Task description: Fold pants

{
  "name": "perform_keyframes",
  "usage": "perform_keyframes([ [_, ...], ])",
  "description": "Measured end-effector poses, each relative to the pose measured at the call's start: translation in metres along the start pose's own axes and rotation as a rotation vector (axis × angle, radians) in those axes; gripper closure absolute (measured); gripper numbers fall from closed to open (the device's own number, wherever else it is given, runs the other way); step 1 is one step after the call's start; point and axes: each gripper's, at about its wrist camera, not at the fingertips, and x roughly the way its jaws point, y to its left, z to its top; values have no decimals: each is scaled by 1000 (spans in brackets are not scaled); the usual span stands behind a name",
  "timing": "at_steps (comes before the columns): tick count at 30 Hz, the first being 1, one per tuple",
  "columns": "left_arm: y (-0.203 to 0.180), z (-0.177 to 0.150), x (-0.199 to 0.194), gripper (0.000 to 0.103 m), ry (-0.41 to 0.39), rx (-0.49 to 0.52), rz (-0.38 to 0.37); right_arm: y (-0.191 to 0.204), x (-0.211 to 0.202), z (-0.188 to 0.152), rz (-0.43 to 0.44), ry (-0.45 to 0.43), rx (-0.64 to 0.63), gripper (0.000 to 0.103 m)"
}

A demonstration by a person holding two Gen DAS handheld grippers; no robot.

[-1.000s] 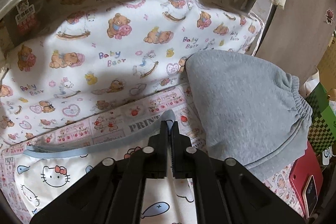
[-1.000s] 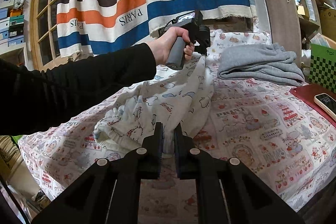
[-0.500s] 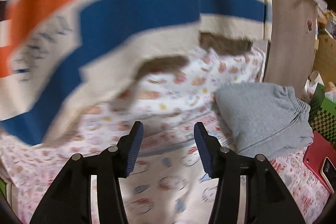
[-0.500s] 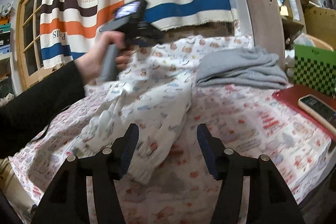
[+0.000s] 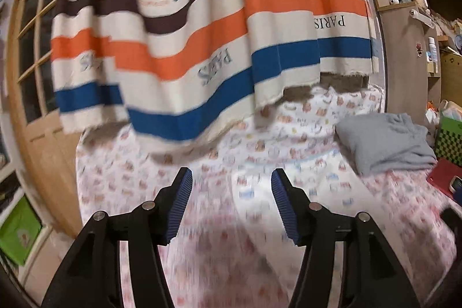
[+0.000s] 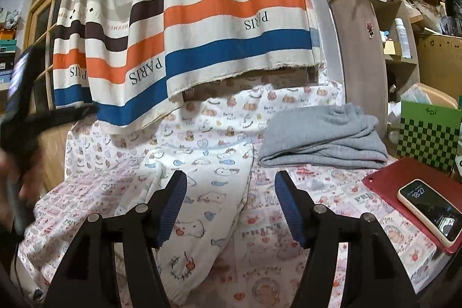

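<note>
White pants (image 6: 202, 192) printed with whales and cats lie folded lengthwise on the patterned bed sheet (image 6: 332, 186), running from the pillow end toward me. My right gripper (image 6: 229, 207) hangs above their near half, jaws opening, nothing between the blue pads. In the left wrist view the same pants (image 5: 260, 186) show as a blurred pale strip. My left gripper (image 5: 231, 204) is raised over the bed, jaws opening and empty. The person's hand and the left tool (image 6: 20, 117) appear blurred at the left edge of the right wrist view.
Folded grey sweatpants (image 6: 323, 137) lie at the bed's far right. A phone (image 6: 430, 210) rests on a red tablet (image 6: 387, 178) at the right edge, beside a green checkered box (image 6: 427, 134). A striped curtain (image 6: 202, 19) hangs over the headboard; a wooden shelf (image 6: 363, 48) stands right.
Both grippers let go of the printed pants and opened. The left one swung up and away to the left, now blurred; the right one rose a little. The pants dropped flat onto the bed.
</note>
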Motion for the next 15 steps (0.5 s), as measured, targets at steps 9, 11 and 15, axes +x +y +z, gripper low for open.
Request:
perform_keyframes([
  [9,-9,-62,-37,47,78,-70,-54,2,-6,-3,10,28,-3,35],
  [11,-15,-72,-37,47,122,-92,-104,1,-7,-8,9,41,-1,32],
  [15,-29,-89,-26,47,207,-117,-170,1,-5,-18,35,75,9,14],
])
